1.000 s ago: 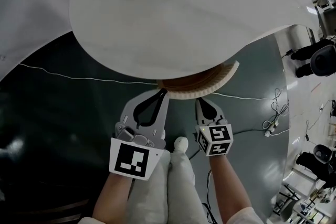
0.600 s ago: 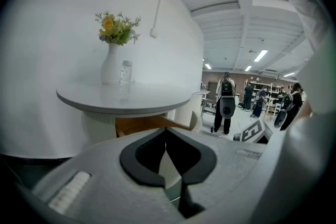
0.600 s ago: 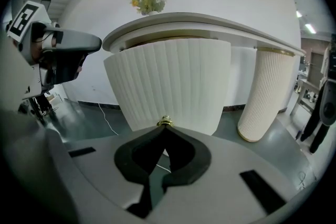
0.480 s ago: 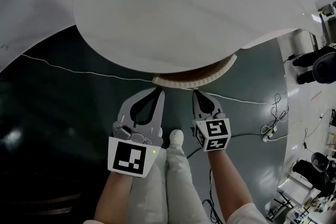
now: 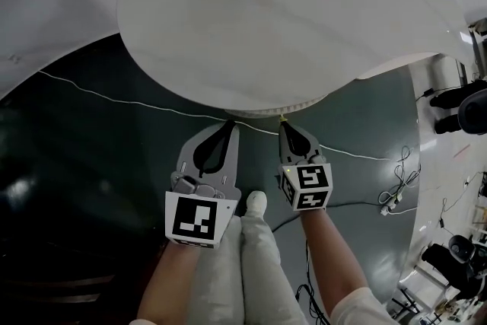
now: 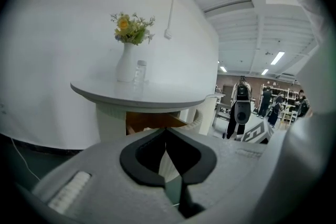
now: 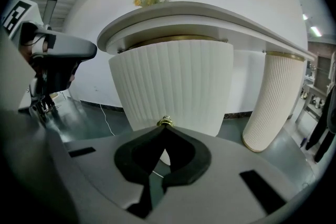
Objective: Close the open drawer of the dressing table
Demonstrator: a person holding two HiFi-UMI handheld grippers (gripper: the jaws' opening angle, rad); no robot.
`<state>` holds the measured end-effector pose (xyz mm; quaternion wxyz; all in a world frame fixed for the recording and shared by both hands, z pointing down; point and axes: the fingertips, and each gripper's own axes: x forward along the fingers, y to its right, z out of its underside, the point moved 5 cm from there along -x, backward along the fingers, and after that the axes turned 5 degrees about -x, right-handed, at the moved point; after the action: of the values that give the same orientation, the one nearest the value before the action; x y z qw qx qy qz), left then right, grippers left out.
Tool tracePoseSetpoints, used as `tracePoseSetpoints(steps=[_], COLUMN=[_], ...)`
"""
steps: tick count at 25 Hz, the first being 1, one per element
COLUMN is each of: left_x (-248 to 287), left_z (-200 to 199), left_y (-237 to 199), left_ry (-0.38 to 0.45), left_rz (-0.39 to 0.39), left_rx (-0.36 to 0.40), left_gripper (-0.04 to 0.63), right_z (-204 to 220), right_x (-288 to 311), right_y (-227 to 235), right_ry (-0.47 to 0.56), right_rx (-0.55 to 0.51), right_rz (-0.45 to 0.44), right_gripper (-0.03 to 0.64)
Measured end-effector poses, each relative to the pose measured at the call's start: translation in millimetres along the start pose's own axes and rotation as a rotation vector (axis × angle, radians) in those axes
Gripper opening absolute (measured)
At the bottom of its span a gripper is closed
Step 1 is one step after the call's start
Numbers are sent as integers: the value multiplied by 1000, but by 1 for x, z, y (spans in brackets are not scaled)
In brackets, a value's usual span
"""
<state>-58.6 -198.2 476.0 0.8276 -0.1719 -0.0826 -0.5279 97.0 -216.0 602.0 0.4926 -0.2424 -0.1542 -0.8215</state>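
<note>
The white dressing table (image 5: 289,11) fills the top of the head view. Its ribbed drawer (image 5: 283,112) shows only as a thin curved strip under the tabletop edge. In the right gripper view the ribbed drawer front (image 7: 173,84) stands straight ahead, with a small gold knob (image 7: 166,122) low on it. My right gripper (image 7: 165,129) is shut, its tips right against that knob. My left gripper (image 5: 228,124) is shut and empty, tips close to the drawer's left side. The left gripper view looks past its tips at the drawer's brown inside (image 6: 149,122).
A vase of flowers (image 6: 127,55) and a clear bottle (image 6: 139,72) stand on the tabletop. A ribbed column leg (image 7: 273,97) rises to the right. A white cable (image 5: 114,98) crosses the dark floor. My legs and shoe (image 5: 256,203) lie between the grippers. People stand far off (image 6: 241,107).
The drawer has slid in under the tabletop: its brown inside showed in the head view before and only a thin ribbed strip shows now. Both grippers have moved forward with it.
</note>
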Motion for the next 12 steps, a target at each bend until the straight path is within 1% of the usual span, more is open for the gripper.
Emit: tracePoseSetpoints(steps=[4,12], left_x=[5,14], left_z=[-2,-4], left_y=[-7,-8], left_ry=[40,73], left_rz=[-39,-40], left_rx=[31,135], left_gripper=[15,15], right_z=[-7,-20], right_x=[11,33], right_y=[3,5], right_ry=[18,60], right_rx=[-24,-26], right_rz=[-6,-14], right_gripper=[-2,-2])
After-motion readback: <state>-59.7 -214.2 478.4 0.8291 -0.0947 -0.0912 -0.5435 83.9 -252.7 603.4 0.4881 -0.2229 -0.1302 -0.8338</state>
